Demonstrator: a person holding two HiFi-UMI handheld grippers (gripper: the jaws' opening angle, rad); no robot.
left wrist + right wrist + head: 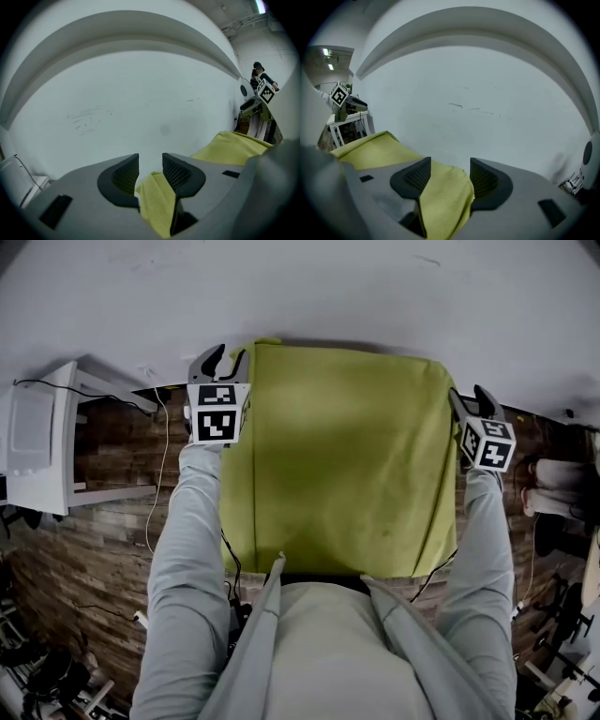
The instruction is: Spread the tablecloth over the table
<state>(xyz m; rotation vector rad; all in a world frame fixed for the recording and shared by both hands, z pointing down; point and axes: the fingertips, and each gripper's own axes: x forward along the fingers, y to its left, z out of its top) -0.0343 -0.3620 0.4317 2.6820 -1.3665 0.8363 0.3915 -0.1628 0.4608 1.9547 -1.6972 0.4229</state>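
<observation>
Holding the tablecloth (337,456) flat across mid-frame by its far corners, clamped in the left gripper (228,357) at upper left and the right gripper (469,395) at upper right. Seems nearly done; remains to let go and smooth the hanging sides

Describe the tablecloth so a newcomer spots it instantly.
Below the white wall, stretched between the left hand-held gripper and right hand-held gripper, is the yellow-green fabric tablecloth. It is the only brightly coloured thing; the white side table at left is plain.
</observation>
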